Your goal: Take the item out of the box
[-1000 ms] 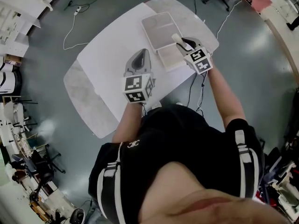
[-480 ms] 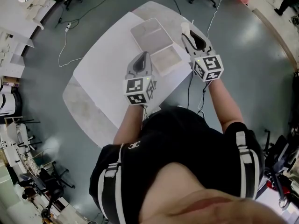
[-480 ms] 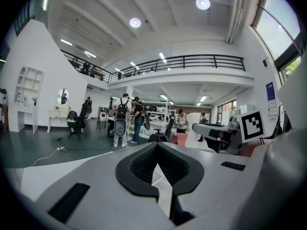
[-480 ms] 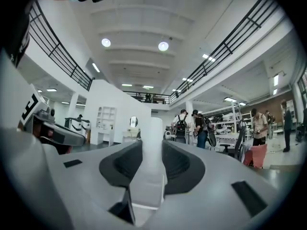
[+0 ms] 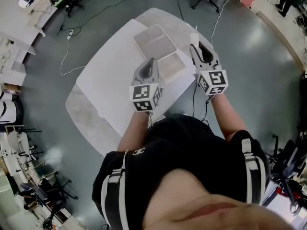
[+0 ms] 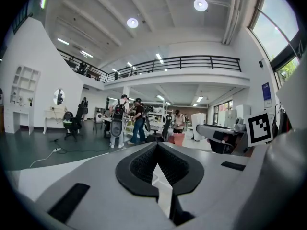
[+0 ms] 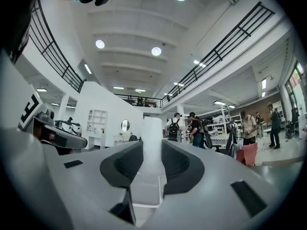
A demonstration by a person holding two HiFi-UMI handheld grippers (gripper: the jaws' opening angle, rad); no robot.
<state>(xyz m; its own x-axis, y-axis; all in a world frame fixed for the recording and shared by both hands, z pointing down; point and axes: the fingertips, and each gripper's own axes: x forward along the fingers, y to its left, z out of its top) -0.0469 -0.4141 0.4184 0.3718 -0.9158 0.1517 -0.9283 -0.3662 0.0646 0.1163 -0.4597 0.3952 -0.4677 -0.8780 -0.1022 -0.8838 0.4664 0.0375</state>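
Right of centre in the head view, the right gripper (image 5: 197, 49) grips a white cylinder (image 5: 194, 36), its jaws closing on it. The cylinder is held up by the table's (image 5: 86, 107) right edge, outside the open box (image 5: 144, 32). That box lies at upper centre on a white sheet (image 5: 108, 73). The left gripper (image 5: 152, 61), beside the box's lower left, is clenched on nothing.

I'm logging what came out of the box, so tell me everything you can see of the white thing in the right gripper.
The white item is a plain, smooth cylinder; no print shows, and its material is unclear. It sits lengthwise between the pads of the right gripper, whose jaws are closing on it, its end poking past the tips. It is in the air to the right of the open box, touching nothing else.
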